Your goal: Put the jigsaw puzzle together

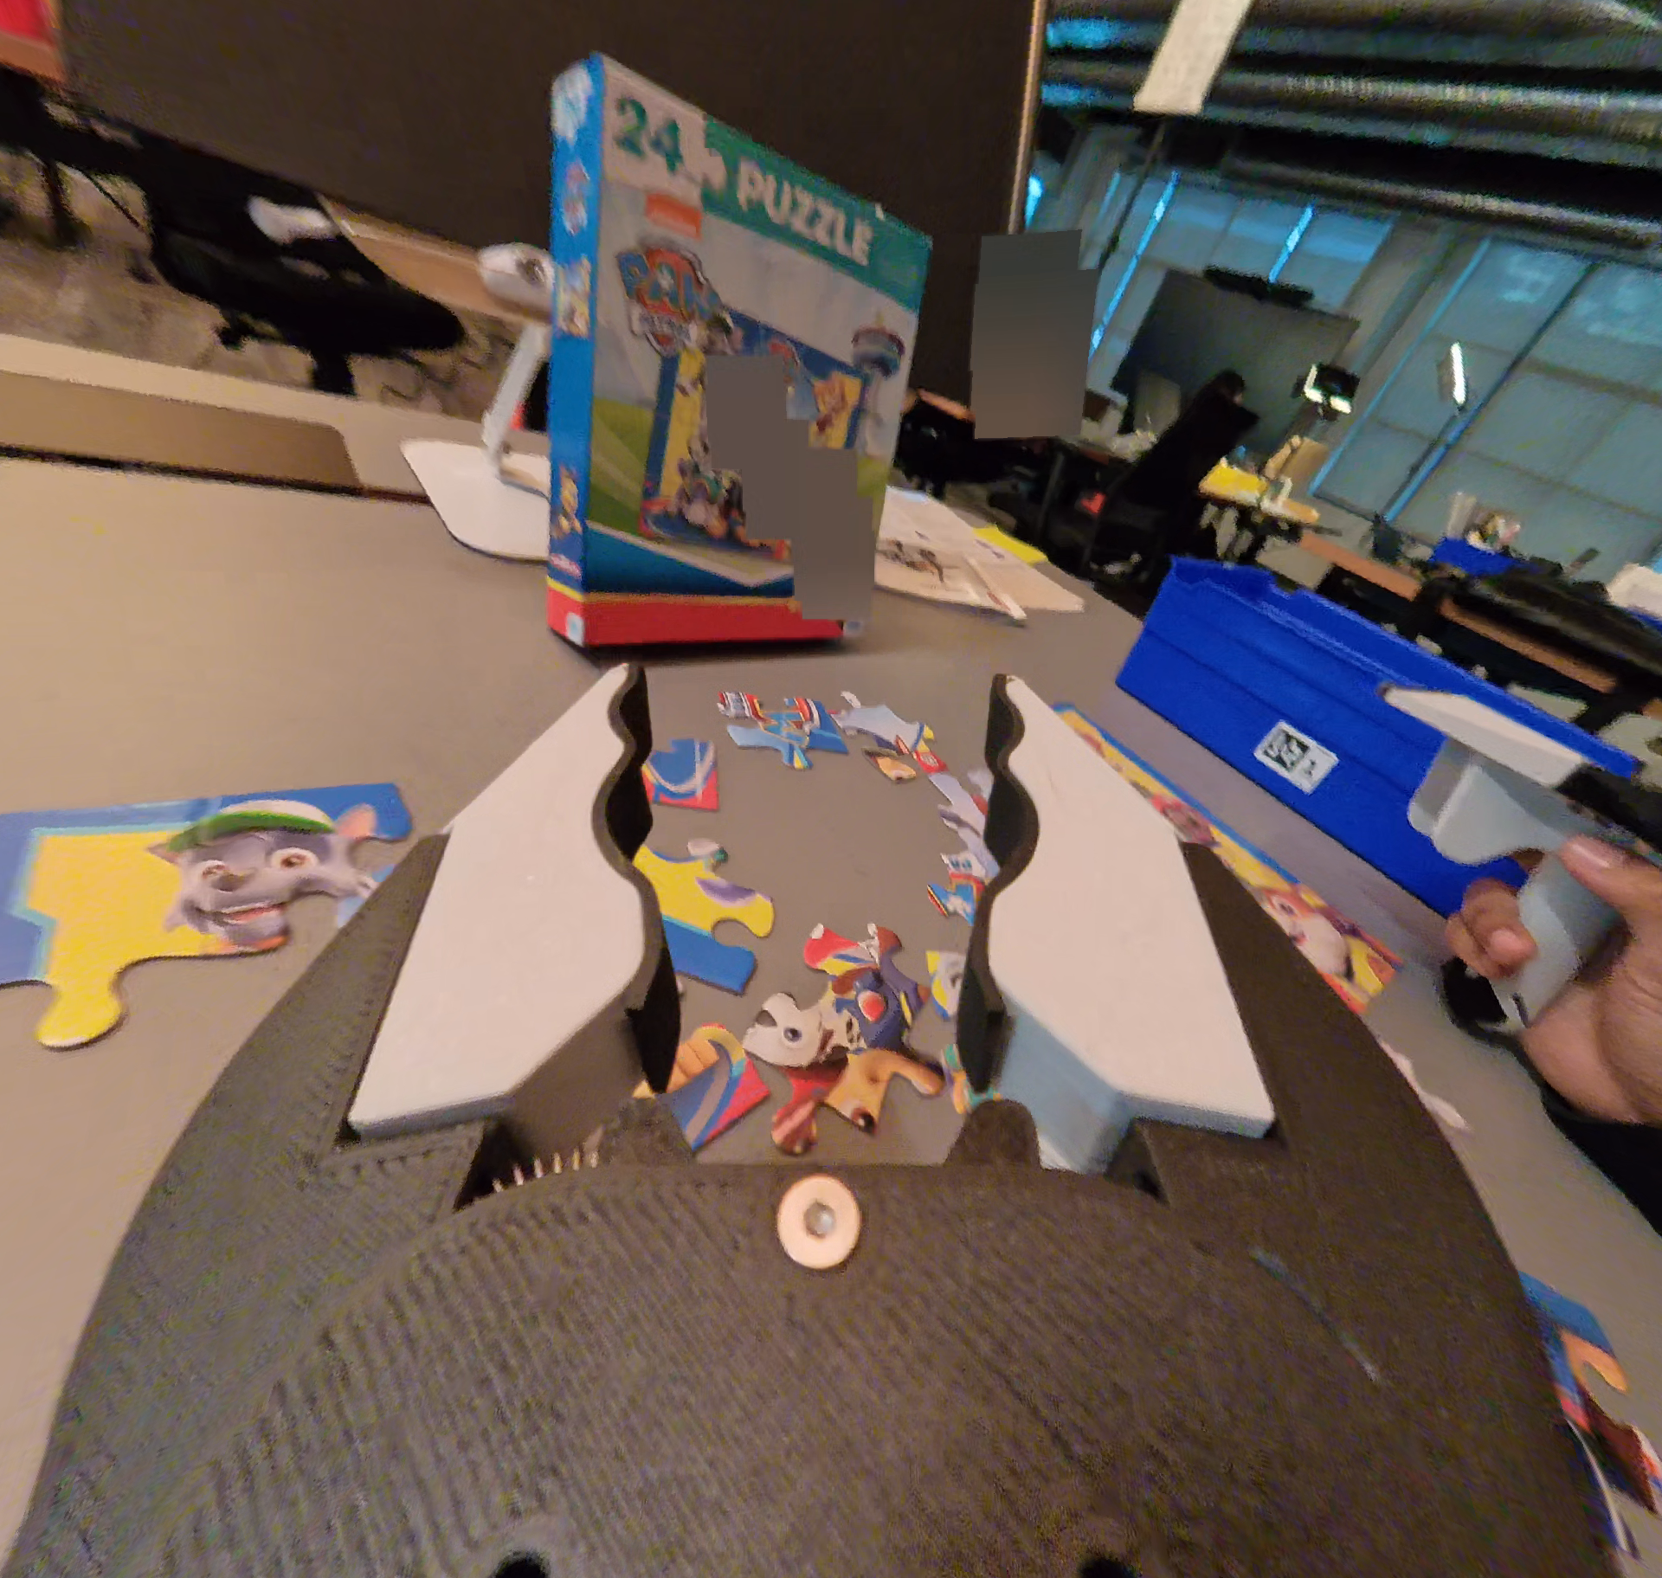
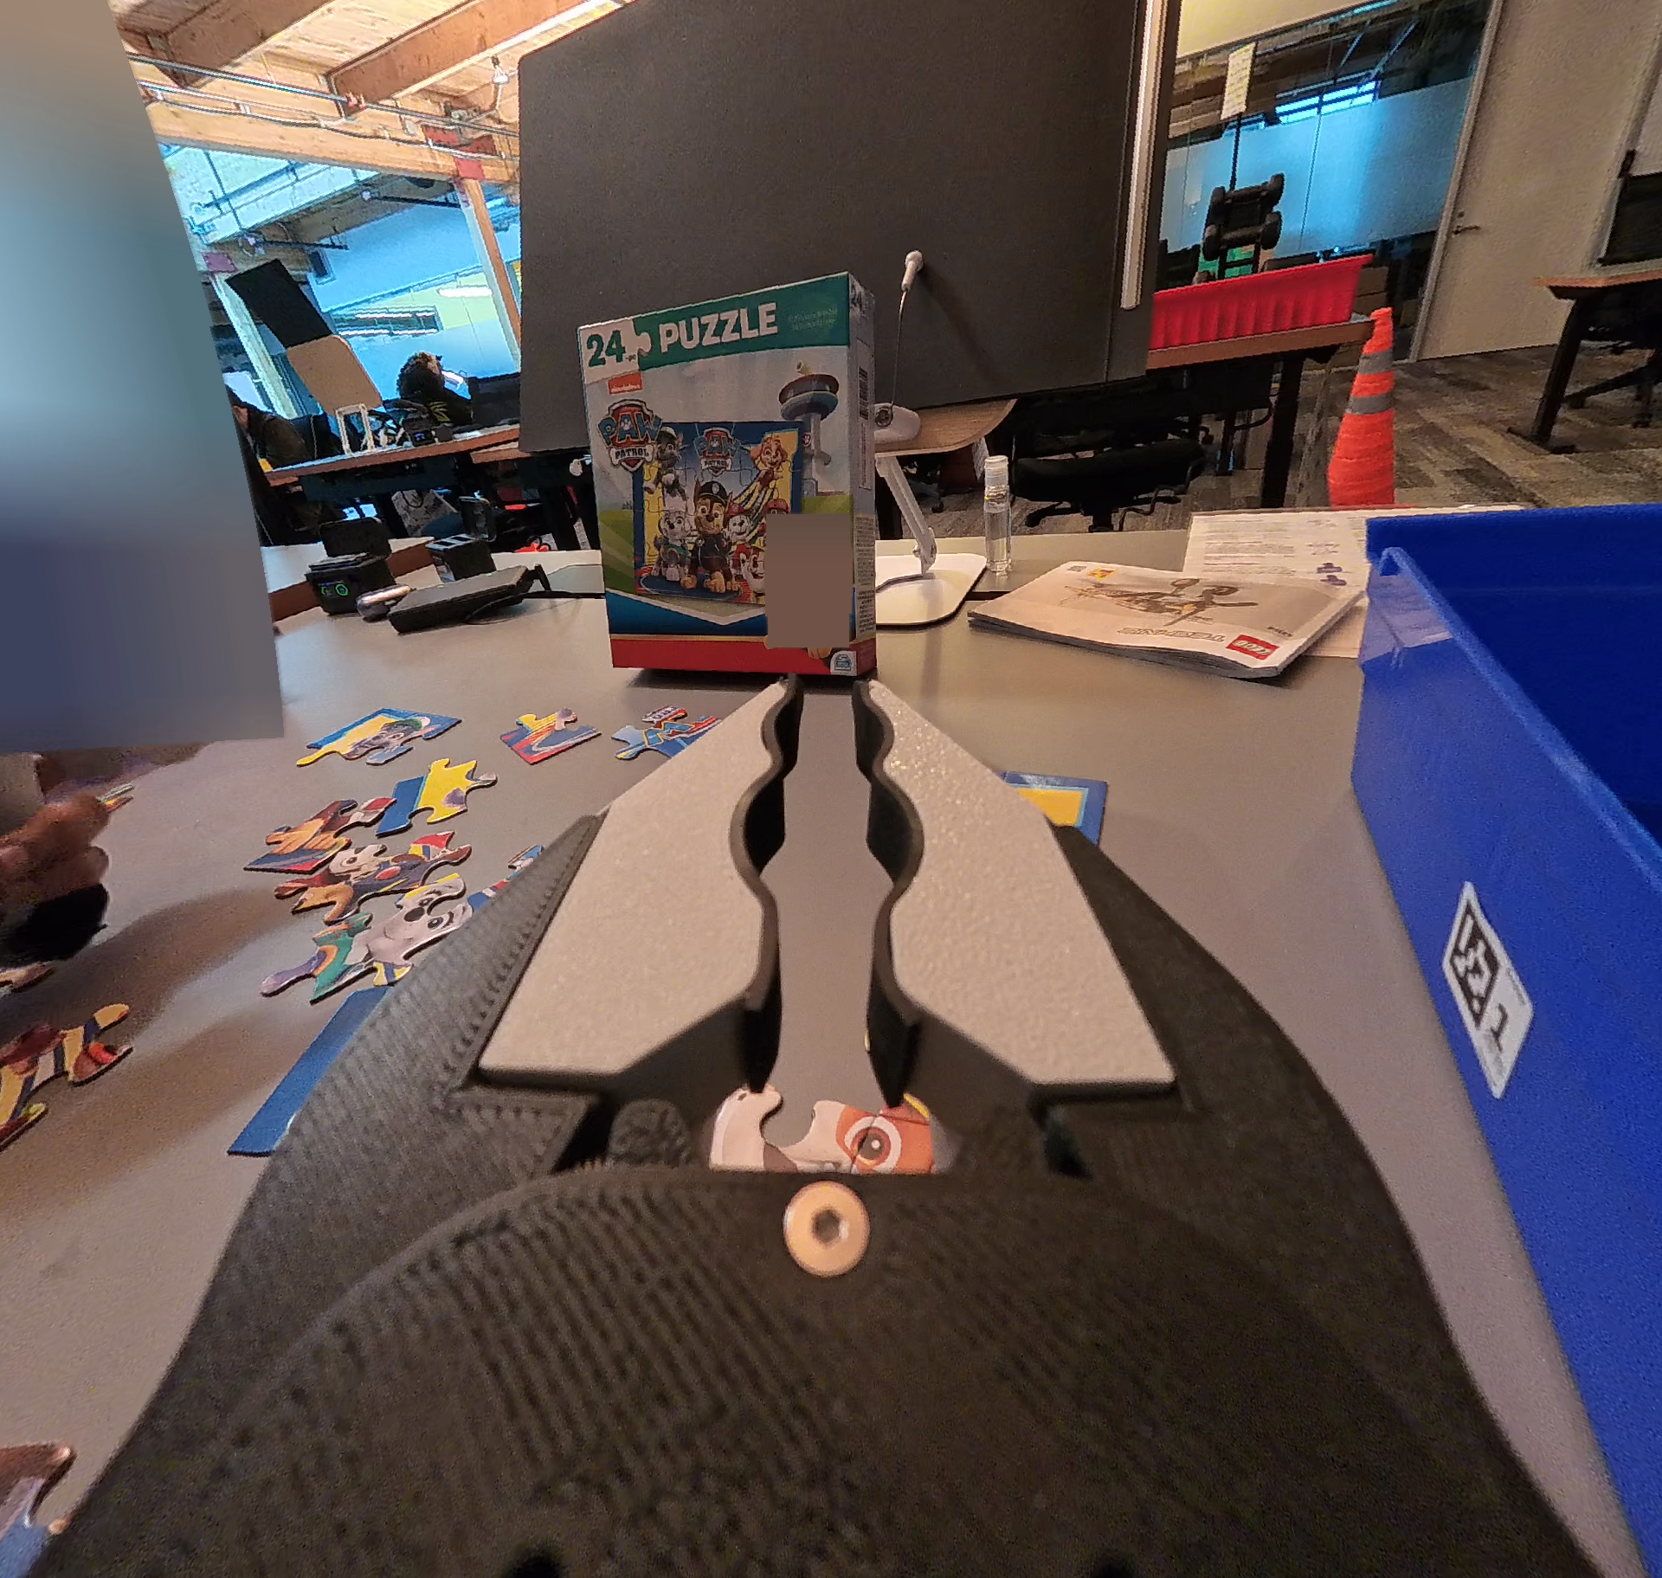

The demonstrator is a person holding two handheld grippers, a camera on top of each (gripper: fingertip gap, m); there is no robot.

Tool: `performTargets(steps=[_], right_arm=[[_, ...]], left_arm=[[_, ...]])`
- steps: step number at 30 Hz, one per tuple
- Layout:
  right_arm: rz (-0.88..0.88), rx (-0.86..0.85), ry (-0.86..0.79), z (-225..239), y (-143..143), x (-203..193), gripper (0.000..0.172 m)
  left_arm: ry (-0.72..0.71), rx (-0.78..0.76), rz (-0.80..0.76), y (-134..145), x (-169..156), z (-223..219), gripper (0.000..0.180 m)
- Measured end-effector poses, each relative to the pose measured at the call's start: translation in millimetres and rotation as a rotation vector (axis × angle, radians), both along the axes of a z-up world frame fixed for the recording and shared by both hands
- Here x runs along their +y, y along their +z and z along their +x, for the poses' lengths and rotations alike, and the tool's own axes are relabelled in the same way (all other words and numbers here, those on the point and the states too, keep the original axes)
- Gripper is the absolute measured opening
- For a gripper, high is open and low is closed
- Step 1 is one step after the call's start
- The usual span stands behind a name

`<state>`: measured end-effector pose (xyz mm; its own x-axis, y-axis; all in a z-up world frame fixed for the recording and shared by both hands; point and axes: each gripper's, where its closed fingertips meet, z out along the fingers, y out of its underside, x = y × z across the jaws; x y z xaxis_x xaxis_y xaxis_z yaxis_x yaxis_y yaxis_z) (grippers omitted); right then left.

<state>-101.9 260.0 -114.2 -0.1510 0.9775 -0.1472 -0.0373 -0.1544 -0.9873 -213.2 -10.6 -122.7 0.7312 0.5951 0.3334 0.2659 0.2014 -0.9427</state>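
My left claw (image 1: 814,707) hovers spread wide over loose puzzle pieces (image 1: 836,1031), lower centre; my right claw (image 2: 826,707) is nearly closed, pinching nothing, level above the tabletop (image 2: 1169,770).

On the table (image 2: 1124,725) before you, the puzzle box (image 2: 728,474) stands upright. Loose puzzle pieces (image 2: 378,887) lie in front of it, to your left. The bin (image 2: 1511,770) sits at your right, the booklet (image 2: 1160,617) behind it, right of the box. The partition (image 2: 836,168) rises behind the box.
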Motion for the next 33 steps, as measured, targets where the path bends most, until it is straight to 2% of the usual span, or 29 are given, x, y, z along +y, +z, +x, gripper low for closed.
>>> performTargets(steps=[3,13,20,23,26,30,33], right_arm=[[0.000,0.000,0.001,0,0,0,0.010],[-0.003,0.001,0.002,0,0,0,0.010],[-0.005,0.002,-0.004,-1,0,2,0.010],[-0.008,-0.001,-0.003,-2,0,2,0.010],[-0.003,-0.002,-0.002,-2,0,1,0.010],[-0.008,0.002,-0.004,-1,1,2,0.010],[-0.028,0.008,0.001,0,1,4,0.010]], left_arm=[[-0.050,-0.017,-0.052,-8,11,5,0.074],[-0.053,0.066,-0.170,-12,21,12,0.072],[-0.138,0.010,-0.278,-33,42,20,0.068],[-0.297,-0.130,-0.407,-52,74,39,0.067],[-0.425,-0.121,-0.591,-69,104,54,0.068],[-0.468,-0.084,-0.762,-89,128,55,0.062],[-0.458,-0.109,-0.847,-105,129,50,0.056]])
